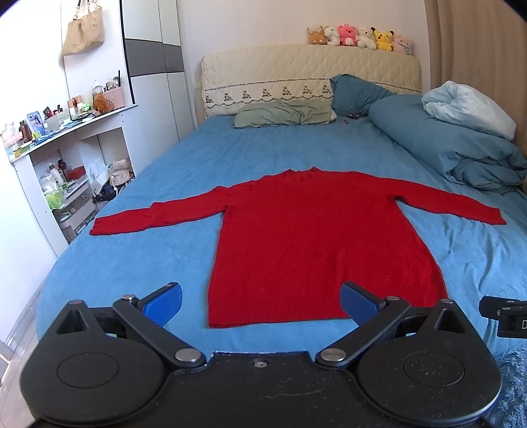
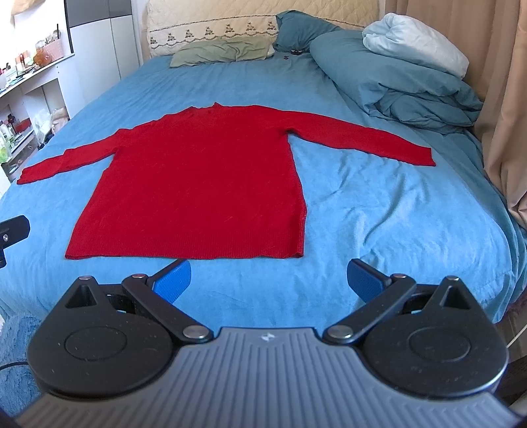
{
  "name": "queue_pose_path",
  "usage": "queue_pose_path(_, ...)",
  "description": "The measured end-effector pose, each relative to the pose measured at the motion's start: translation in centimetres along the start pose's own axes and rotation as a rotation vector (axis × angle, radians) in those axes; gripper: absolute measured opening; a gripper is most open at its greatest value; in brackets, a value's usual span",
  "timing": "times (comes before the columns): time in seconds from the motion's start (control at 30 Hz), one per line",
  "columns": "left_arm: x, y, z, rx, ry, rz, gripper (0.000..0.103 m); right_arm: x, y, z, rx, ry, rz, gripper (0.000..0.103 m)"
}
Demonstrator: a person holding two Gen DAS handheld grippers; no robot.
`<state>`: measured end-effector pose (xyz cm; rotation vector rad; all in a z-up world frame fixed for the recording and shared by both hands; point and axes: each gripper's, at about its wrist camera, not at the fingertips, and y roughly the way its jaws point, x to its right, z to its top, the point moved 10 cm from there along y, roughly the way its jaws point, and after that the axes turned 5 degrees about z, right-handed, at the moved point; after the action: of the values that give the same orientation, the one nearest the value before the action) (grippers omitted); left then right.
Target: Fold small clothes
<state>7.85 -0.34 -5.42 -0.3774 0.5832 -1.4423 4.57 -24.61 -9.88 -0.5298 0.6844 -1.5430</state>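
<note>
One red sweater (image 1: 316, 237) lies flat and face up in the middle of the frame, on a bed (image 1: 184, 154) covered by a blue sheet. Both sleeves stretch out sideways, the collar points toward the headboard at the top, and the ribbed hem sits nearest the cameras. No fold appears to be made yet.

The left claw (image 1: 262, 303) hovers at the bottom of its frame, released and spread wide, holding nothing; one blue pad overlaps the hem in the picture, though contact cannot be confirmed. The right claw (image 2: 269, 280) is likewise released and empty, just short of the hem, over bare sheet.

A likely risk: the knit is soft and the sheet beneath is loose, so a low pinch could catch sheet with the sweater, or grab only the top layer and drag the body crooked.

A rumpled blue duvet (image 2: 411, 82) lies at the upper right, near the right sleeve.

Only the left view shows a row of plush toys (image 1: 360, 38) on the headboard and a hanging bag (image 1: 84, 31) at the upper left. The right view shows curtains (image 2: 504, 108) along its right edge more fully.
</note>
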Motion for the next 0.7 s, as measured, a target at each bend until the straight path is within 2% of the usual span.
queue_pose_path(0.7, 0.07, 0.05, 0.11, -0.004, -0.011, 0.0, 0.103, -0.63, 0.11, -0.15, -0.006, -0.005, 0.008, 0.103)
